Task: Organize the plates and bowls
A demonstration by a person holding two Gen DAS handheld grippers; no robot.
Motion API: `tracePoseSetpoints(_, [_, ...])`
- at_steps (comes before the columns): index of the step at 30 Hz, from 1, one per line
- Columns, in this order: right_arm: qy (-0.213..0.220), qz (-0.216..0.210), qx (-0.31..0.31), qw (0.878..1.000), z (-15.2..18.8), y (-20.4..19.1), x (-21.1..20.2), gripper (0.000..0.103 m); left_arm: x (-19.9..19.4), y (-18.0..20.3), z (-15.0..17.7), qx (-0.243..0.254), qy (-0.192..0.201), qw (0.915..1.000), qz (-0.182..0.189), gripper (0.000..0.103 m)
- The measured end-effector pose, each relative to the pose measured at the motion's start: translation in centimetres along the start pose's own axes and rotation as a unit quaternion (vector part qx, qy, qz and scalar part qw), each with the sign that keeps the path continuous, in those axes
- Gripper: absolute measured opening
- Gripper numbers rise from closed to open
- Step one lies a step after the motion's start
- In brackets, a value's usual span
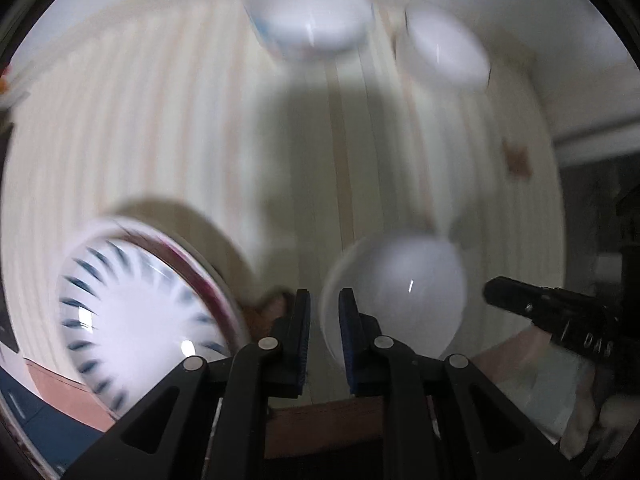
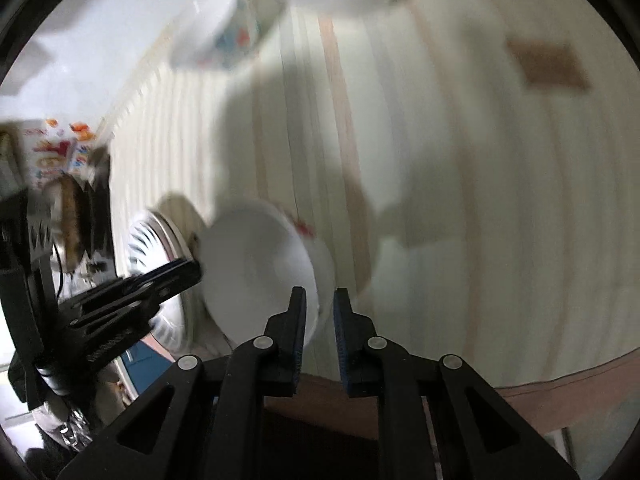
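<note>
Both blurry: left gripper [image 1: 324, 312] and right gripper [image 2: 320, 308] each have jaws slightly parted, gripping nothing, at the white bowl's [image 2: 260, 268] rim. Beside it the striped plate [image 1: 132, 312]; far across the striped tablecloth [image 1: 160, 140], two more bowls [image 1: 312, 20]

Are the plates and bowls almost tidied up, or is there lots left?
Lots left, it seems. Nothing looks stacked yet: the striped plate sits near the table's front edge with a white bowl beside it, and two more bowls wait at the back. In hand: nothing. The left tool and right tool straddle that near bowl's rim, slightly open.
</note>
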State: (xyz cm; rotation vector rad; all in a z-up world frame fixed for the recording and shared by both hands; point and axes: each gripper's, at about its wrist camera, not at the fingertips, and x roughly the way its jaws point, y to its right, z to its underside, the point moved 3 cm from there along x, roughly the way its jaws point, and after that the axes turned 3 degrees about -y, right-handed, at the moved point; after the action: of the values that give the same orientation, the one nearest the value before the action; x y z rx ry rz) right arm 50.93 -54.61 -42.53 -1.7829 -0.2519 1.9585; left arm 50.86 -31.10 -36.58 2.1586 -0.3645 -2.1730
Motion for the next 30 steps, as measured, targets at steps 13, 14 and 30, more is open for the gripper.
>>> tracePoseSetpoints(13, [0.084,-0.049,-0.013,0.995,-16.3,-7.8,-1.2,0.045,0.7,-5.7,-17.7,-0.065,0.042,0.9960,-0.045,0.029])
tracePoseSetpoints(14, [0.079,-0.040,-0.013,0.996,-17.4,-8.2,-0.4,0.045,1.6,-6.1,-18.5,-0.067,0.034,0.9961,-0.047,0.029])
tracePoseSetpoints(30, [0.068,0.038,-0.032,0.996,-21.2,-8.4,3.8,0.014,6.4,-3.4,-21.0,-0.009,0.020,0.9973,-0.070,0.009])
